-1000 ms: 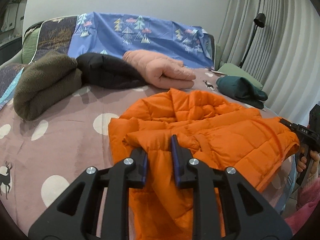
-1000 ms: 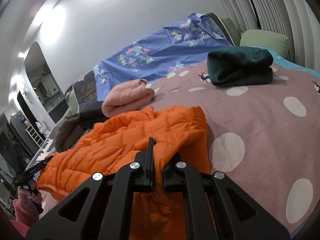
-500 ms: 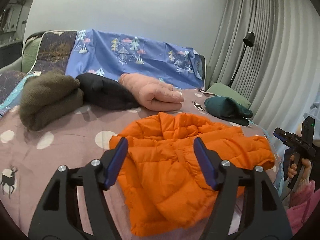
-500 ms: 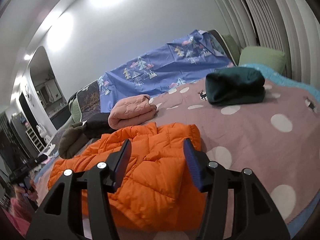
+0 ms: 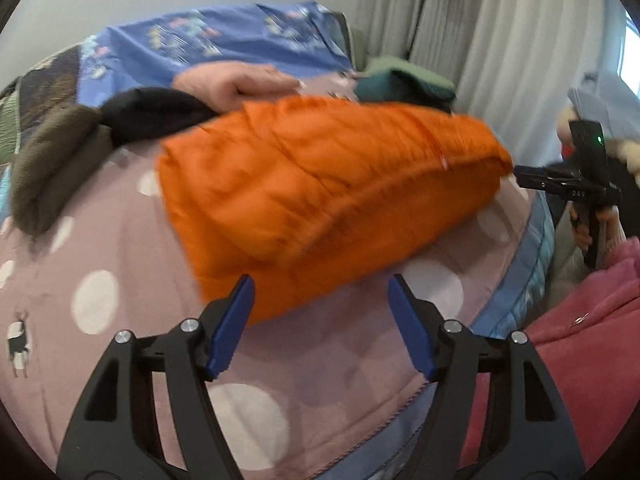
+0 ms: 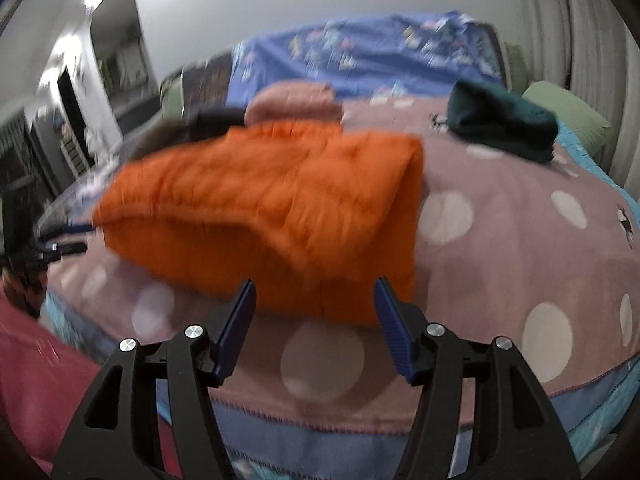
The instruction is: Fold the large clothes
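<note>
- My left gripper (image 5: 322, 322): jaws spread wide apart, blue pads facing each other, nothing between them; the left fingertip sits just at the near hem of the orange puffer jacket (image 5: 320, 196) in the picture, contact not confirmable through the blur
- My right gripper (image 6: 314, 326): jaws equally wide apart, nothing clamped; both tips level with the jacket's (image 6: 272, 216) near edge, touching or not I cannot tell
- The right gripper is also seen from the left wrist view (image 5: 560, 184), at the jacket's right end, just beside it; the left one appears at the far left of the right wrist view (image 6: 60, 242), near the jacket's other end
- Jacket orientation: folded into a thick bundle, long axis running crosswise to both grippers, left to right along the bed's near edge; in the left view the right end is the higher, narrower one
- Jacket location: on the mauve polka-dot blanket (image 5: 100, 264), near the front edge of the bed
- Jacket look: bright orange, quilted, puffy, layers stacked with a rounded fold along the near side; both views motion-blurred, stitching only faintly resolved
- Behind it: pink folded garment (image 5: 236, 84), black garment (image 5: 156, 116), olive-brown fleece (image 5: 48, 168), dark green bundle (image 6: 502, 124); blue tree-print sheet (image 6: 360, 56) over the headboard
</note>
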Demonstrator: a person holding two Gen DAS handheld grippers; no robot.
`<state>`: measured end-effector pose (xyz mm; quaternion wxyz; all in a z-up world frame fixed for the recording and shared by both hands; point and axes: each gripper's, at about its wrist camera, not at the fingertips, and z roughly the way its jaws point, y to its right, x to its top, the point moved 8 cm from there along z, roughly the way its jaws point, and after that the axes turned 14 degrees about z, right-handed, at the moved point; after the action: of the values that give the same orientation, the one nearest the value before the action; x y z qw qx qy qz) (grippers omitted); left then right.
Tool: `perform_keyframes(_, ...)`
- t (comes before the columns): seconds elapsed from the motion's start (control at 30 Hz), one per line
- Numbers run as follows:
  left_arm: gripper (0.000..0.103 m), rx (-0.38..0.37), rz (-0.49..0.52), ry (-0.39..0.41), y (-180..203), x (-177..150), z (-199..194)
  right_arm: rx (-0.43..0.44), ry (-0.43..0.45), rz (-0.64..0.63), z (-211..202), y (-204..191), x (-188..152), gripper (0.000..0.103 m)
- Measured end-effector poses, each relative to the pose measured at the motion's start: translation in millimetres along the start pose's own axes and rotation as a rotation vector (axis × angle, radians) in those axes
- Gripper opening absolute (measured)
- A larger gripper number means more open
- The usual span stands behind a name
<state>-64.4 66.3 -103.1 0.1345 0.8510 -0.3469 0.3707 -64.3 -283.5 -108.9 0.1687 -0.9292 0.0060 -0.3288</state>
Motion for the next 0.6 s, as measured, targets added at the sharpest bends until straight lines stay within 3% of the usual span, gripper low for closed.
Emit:
perform_keyframes(0.17,0.034,-0.059,0.030,-0.031,9.0,6.4,33.6,0.005,-0.034,-0.093,22.6,-20.1,-5.0,0.060)
perform_keyframes(0.23,0.026,-0.051,0.030,-0.028,2.4,15.1,40.4,0.001,-0.011,-0.111,26.2,-24.0,4.9,0.048)
perform_keyframes(0.27,0.024,-0.049,0.029,-0.011,-1.8,22.7,40.4,0.003,0.012,-0.112,25.7,-25.5,14.4,0.036)
perform_keyframes(0.37,0.024,-0.018,0.052,0.063,-13.8,49.2,33.7,0.028,0.123,-0.108,13.6,-28.8,49.8,0.028)
perform_keyframes(0.53,0.026,0.090,0.042,0.200,-55.1,108.4,22.8,0.013,0.311,-0.023,1.4,-20.4,122.3,0.027)
perform_keyframes(0.6,0.039,0.128,0.007,0.225,-72.0,124.8,23.5,-0.046,0.348,0.039,7.7,-10.7,147.0,0.028)
